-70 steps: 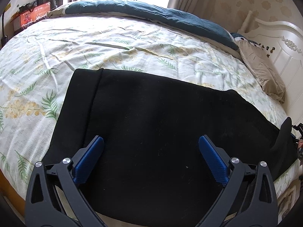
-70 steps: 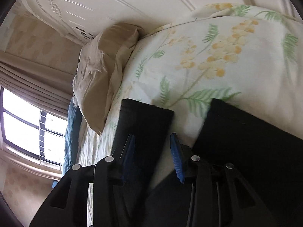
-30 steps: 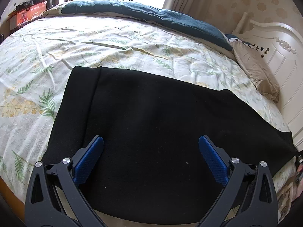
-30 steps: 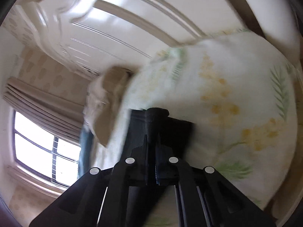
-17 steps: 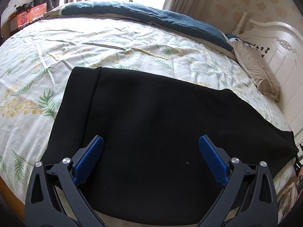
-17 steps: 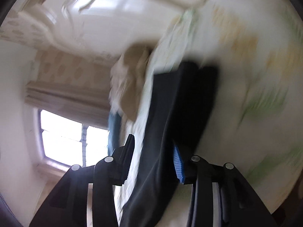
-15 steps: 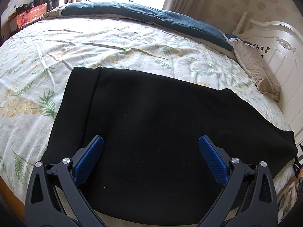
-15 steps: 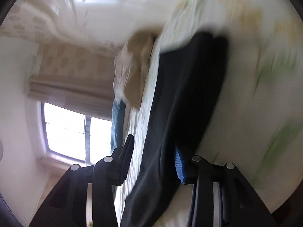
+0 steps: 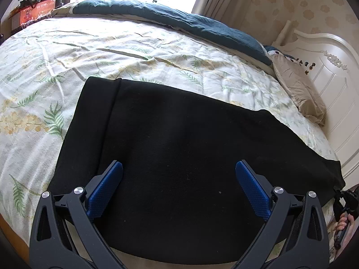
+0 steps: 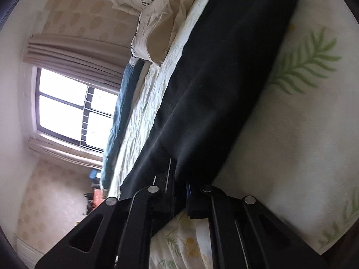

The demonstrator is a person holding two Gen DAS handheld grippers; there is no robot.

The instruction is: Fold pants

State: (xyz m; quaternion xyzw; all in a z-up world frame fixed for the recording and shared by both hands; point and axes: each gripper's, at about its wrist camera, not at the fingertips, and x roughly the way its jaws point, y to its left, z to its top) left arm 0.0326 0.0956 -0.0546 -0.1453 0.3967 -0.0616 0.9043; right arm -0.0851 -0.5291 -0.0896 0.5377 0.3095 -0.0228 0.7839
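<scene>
Black pants [image 9: 179, 148] lie flat across the floral bedspread [image 9: 67, 51], waistband at the left and legs running to the right bed edge. My left gripper [image 9: 179, 183] is open and hovers over the near middle of the pants, its blue pads [image 9: 105, 190] wide apart and empty. My right gripper [image 10: 179, 187] is rolled on its side and shut on the edge of the pants [image 10: 219, 78], with the fabric pinched between the jaws. The right gripper's handle and the hand holding it also show in the left wrist view [image 9: 344, 204], at the leg end.
A tan pillow [image 9: 298, 89] and a white headboard [image 9: 332, 67] are at the right. A folded teal blanket [image 9: 179, 20] lies along the far side by the window. The bed's near edge [image 9: 157, 262] is just below my left gripper.
My right gripper has opened, rolled onto its side along the pants leg, and closed again on the fabric edge. My left gripper has stayed open and still.
</scene>
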